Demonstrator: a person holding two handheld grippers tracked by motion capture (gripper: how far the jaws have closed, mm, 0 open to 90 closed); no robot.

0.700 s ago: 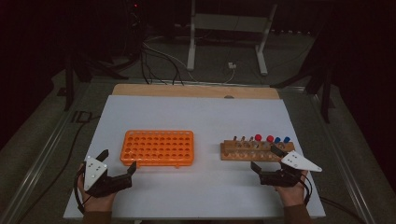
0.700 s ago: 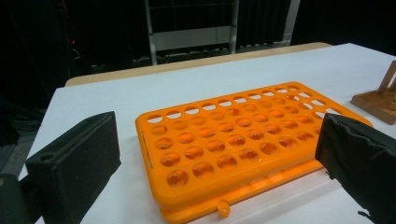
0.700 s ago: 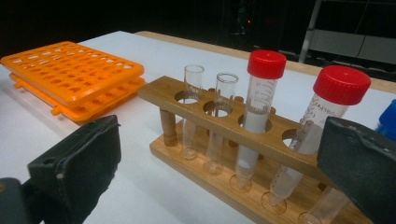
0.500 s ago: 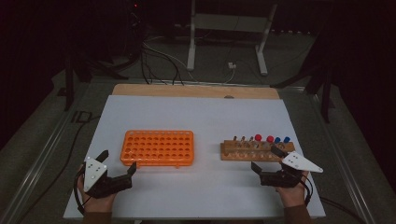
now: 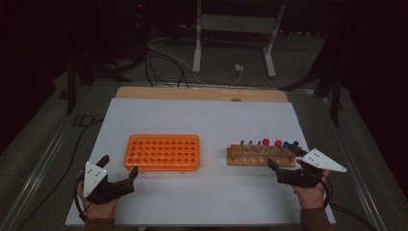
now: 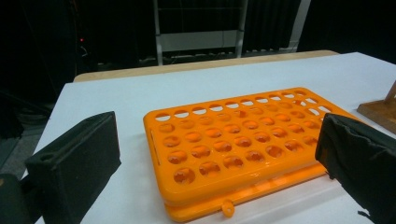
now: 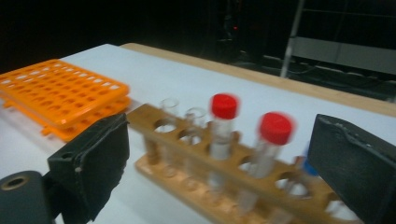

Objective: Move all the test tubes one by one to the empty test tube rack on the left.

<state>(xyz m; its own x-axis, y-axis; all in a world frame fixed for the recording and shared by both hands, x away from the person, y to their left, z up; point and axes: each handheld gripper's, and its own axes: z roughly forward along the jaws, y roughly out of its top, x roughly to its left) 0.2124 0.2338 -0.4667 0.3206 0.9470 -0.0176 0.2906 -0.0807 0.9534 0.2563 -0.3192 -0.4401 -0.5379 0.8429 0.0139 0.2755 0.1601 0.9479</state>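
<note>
Left gripper: I see the jaws wide apart, nothing between them.
Orange rack: just ahead of the left gripper, flat on the table, untouched.
Right gripper: jaws wide, holding nothing.
Wooden rack: directly ahead of the right gripper, close.
Red-capped tubes: upright in the wooden rack, ahead between the right jaws.

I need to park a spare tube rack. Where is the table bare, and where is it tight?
Bare: the white table top behind the orange plastic tube rack and the wooden tube rack, the gap between them, and the front middle. Tight: the front corners, by each open hand-held gripper.
</note>
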